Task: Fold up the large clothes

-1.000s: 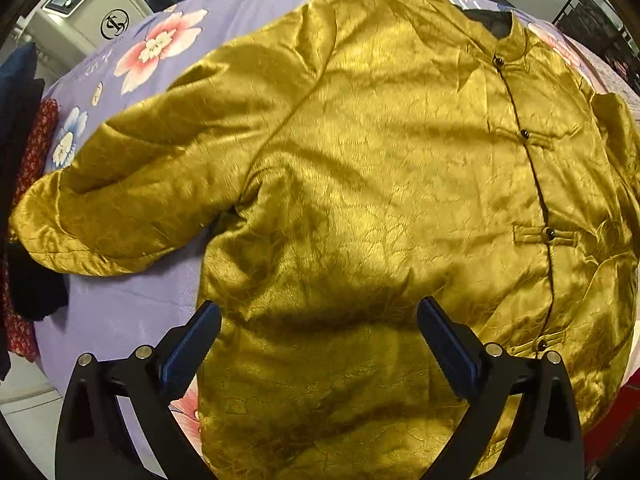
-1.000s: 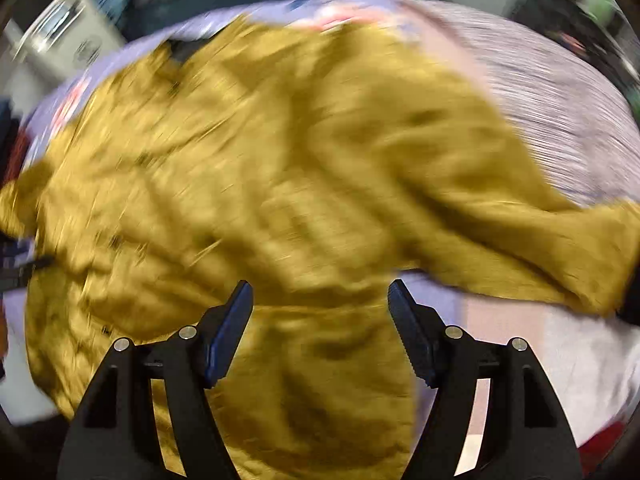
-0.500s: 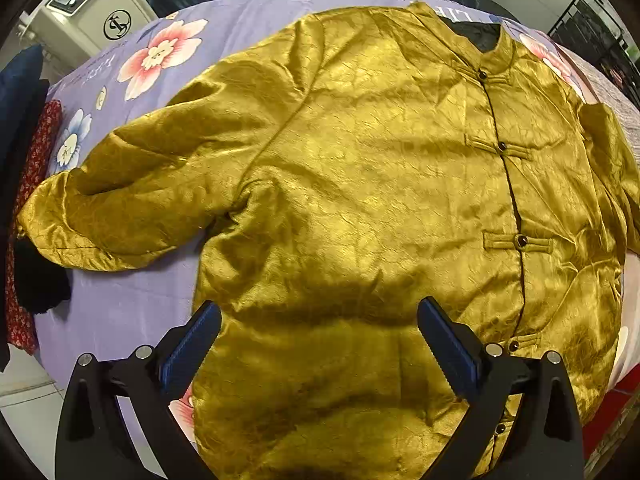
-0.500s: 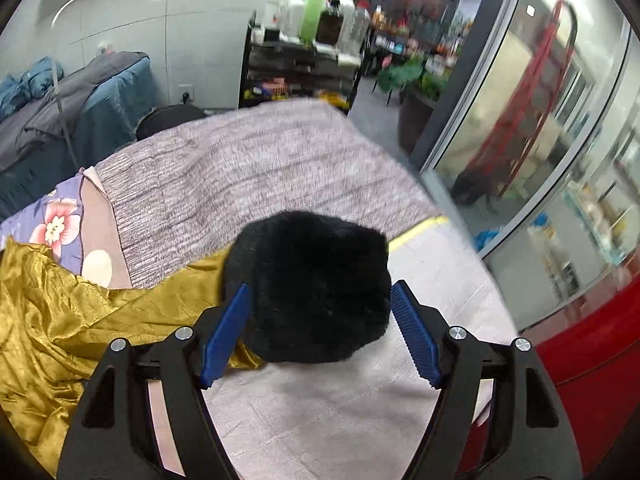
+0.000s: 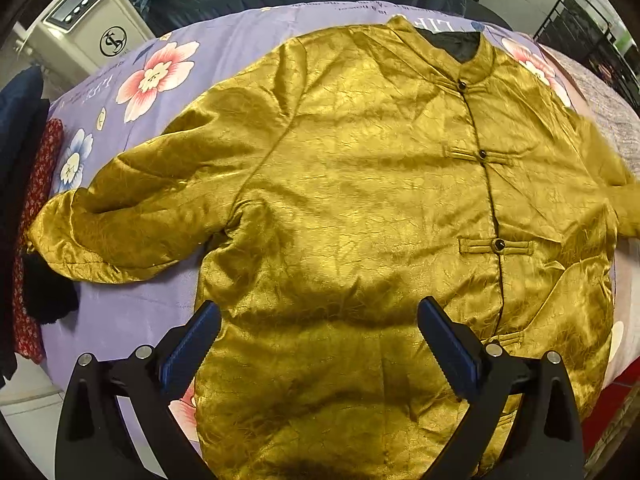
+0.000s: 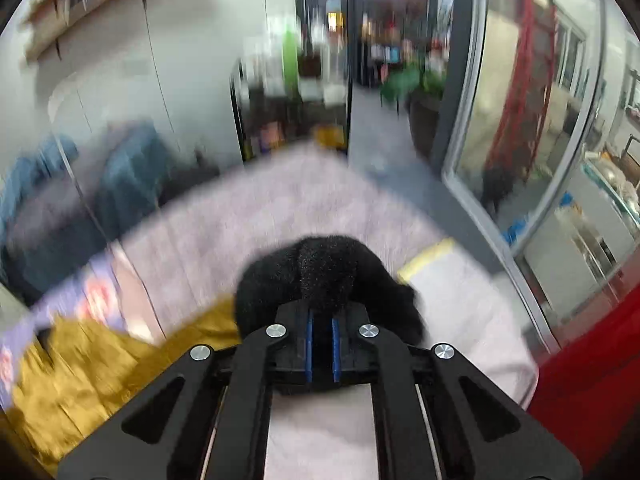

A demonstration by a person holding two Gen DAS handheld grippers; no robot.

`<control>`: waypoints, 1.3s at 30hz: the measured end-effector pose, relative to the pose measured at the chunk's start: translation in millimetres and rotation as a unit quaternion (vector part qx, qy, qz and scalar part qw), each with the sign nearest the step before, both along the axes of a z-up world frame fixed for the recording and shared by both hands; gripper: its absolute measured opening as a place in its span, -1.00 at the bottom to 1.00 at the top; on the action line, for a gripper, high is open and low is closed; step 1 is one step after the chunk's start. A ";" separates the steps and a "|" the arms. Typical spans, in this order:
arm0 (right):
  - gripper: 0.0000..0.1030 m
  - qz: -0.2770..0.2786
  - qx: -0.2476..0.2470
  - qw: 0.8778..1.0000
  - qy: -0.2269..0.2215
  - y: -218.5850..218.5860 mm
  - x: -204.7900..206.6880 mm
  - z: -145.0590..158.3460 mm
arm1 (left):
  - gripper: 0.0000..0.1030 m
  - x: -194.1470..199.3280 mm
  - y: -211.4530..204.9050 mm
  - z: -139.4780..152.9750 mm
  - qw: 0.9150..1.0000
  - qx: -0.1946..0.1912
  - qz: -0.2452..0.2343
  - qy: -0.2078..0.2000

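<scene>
A large gold satin jacket (image 5: 360, 208) with black knot buttons lies face up, spread across a bed with a purple floral sheet (image 5: 132, 320). Its left sleeve (image 5: 132, 216) stretches to the bed's left edge and ends in a black fuzzy cuff (image 5: 48, 292). My left gripper (image 5: 320, 344) is open and empty, hovering above the jacket's lower hem. In the right wrist view my right gripper (image 6: 320, 344) is shut on the black fuzzy cuff (image 6: 320, 276) of the other sleeve (image 6: 92, 364), held over the pale blanket.
A white machine (image 5: 84, 28) stands beyond the bed's far left corner. Dark and red clothes (image 5: 28, 200) hang at the left edge. A dark metal rack (image 5: 592, 32) is at the far right. Glass doors (image 6: 540, 160) and a shelf unit (image 6: 292, 92) lie beyond the right gripper.
My right gripper swung from over the jacket to the right sleeve's black cuff and closed on it. The left gripper drew back slightly, still open.
</scene>
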State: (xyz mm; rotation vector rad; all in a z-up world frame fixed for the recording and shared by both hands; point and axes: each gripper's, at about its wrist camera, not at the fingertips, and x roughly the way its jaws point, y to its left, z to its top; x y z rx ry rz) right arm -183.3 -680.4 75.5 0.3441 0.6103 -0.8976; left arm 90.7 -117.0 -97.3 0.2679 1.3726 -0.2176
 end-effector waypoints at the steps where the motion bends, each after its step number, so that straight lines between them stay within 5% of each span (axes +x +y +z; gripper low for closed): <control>1: -0.87 0.003 -0.020 1.000 -0.015 2.1 -4.7 14.9 | 0.88 1.2 0.9 -0.4 1.000 -0.003 0.004 0.002; 4: -0.87 0.018 -0.019 1.000 -0.016 -0.4 -10.4 23.3 | 0.88 4.5 -1.5 -5.7 1.000 -0.009 0.008 0.011; 7: -0.86 -0.003 0.058 0.997 0.047 -16.4 -14.4 -27.6 | 0.88 3.2 -7.8 -6.1 1.000 -0.010 -0.003 0.009; 12: -0.82 -0.048 0.168 0.975 0.136 -9.8 -41.4 -118.0 | 0.88 -7.2 -19.9 -8.6 0.999 0.011 -0.044 0.006; 16: -0.81 -0.061 0.198 0.961 0.181 6.7 -62.9 -145.6 | 0.88 -9.7 -22.9 -14.2 0.999 0.013 -0.046 0.015; 18: -0.57 -0.094 0.230 0.951 0.181 3.1 -83.3 -158.7 | 0.88 -8.6 -24.8 -16.4 0.999 0.011 -0.046 0.019; 20: -0.46 -0.129 0.252 0.947 0.153 0.3 -106.0 -161.2 | 0.88 -8.4 -28.7 -16.8 0.998 0.012 -0.052 0.020; 22: -0.16 -0.145 0.275 0.948 0.071 3.0 -128.1 -153.9 | 0.88 -9.3 -34.6 -13.7 0.998 0.012 -0.064 0.014; 24: 0.46 -0.167 0.272 0.948 0.010 8.1 -143.4 -144.0 | 0.88 -10.1 -40.3 -11.8 0.997 0.012 -0.074 0.008; 27: 0.46 -0.192 0.290 0.936 -0.054 14.5 -155.8 -141.5 | 0.88 -11.3 -46.6 -10.3 0.996 0.011 -0.085 0.005; 37: 0.46 -0.241 0.430 0.855 -0.165 35.5 -151.0 -214.3 | 0.88 -9.9 -44.7 -4.5 0.996 0.017 -0.090 0.000; 39: 0.46 -0.248 0.426 0.850 -0.184 33.7 -145.5 -219.9 | 0.88 -8.6 -40.9 -3.9 0.996 0.018 -0.084 0.001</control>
